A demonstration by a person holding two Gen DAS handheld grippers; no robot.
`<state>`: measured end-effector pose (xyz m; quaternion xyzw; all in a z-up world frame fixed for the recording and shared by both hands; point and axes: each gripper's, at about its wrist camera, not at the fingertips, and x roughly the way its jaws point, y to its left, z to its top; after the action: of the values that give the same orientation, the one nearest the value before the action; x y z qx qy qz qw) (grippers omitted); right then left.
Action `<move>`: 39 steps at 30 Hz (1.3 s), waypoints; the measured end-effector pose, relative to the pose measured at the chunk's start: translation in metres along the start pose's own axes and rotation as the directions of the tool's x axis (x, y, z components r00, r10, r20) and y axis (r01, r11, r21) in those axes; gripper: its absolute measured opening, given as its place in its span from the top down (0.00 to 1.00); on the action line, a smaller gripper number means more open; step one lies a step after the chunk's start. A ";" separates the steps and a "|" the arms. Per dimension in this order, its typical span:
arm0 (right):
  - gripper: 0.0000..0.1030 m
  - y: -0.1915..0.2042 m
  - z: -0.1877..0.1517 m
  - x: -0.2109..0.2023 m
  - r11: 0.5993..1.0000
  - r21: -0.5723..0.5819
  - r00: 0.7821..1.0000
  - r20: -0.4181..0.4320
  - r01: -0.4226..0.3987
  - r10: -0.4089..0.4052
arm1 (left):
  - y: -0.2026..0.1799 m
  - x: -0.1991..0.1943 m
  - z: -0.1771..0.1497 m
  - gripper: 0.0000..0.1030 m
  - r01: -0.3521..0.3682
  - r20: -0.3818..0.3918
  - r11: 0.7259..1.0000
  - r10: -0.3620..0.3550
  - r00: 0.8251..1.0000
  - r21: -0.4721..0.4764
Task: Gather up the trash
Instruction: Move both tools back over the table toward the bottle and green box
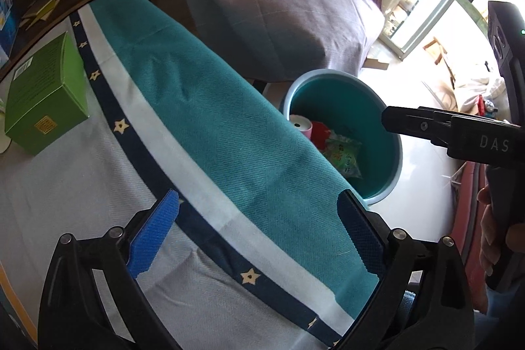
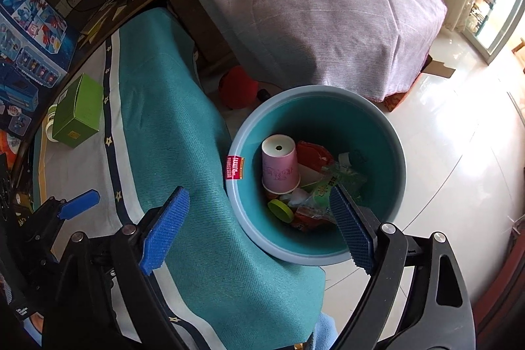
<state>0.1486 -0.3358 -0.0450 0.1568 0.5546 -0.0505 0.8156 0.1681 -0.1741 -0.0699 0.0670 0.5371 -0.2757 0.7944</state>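
A teal trash bin (image 2: 387, 133) stands on the floor beside the table. It holds an upturned pink paper cup (image 2: 279, 164), a green snack wrapper (image 2: 328, 186), a yellow-green lid (image 2: 280, 209) and red scraps. My right gripper (image 2: 259, 228) is open and empty, hovering over the bin's near rim. My left gripper (image 1: 259, 235) is open and empty above the table's teal cloth edge (image 1: 210, 107). The bin (image 1: 390, 153) also shows in the left wrist view, with the right gripper's fingers (image 1: 413, 123) above it. A green box (image 1: 42, 97) sits on the table.
A white container (image 2: 51, 123) stands behind the green box (image 2: 77, 112). A bed with a lilac cover (image 2: 328, 9) lies beyond the bin. A red object (image 2: 238, 87) lies on the floor under it. A colourful toy box (image 2: 26, 48) lies at the table's far side.
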 end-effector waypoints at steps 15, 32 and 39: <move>0.19 0.171 0.016 0.020 0.961 -0.271 0.997 -0.065 -0.062 0.047 | 0.138 -0.064 -0.052 0.06 -0.091 0.072 0.964 0.112 0.991 -0.249; 0.19 0.354 0.069 0.075 0.873 -0.485 0.995 -0.058 0.043 -0.081 | 0.281 -0.091 -0.087 0.06 -0.149 0.092 0.880 0.211 0.973 -0.450; 0.19 0.385 0.088 0.110 0.854 -0.507 0.982 -0.065 0.119 -0.176 | 0.315 -0.083 -0.064 0.06 -0.162 0.095 0.870 0.231 0.968 -0.467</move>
<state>0.3672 0.0106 -0.0402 -0.1005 0.6029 0.0413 0.7904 0.2538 0.1462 -0.0827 -0.0872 0.5169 -0.0641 0.8491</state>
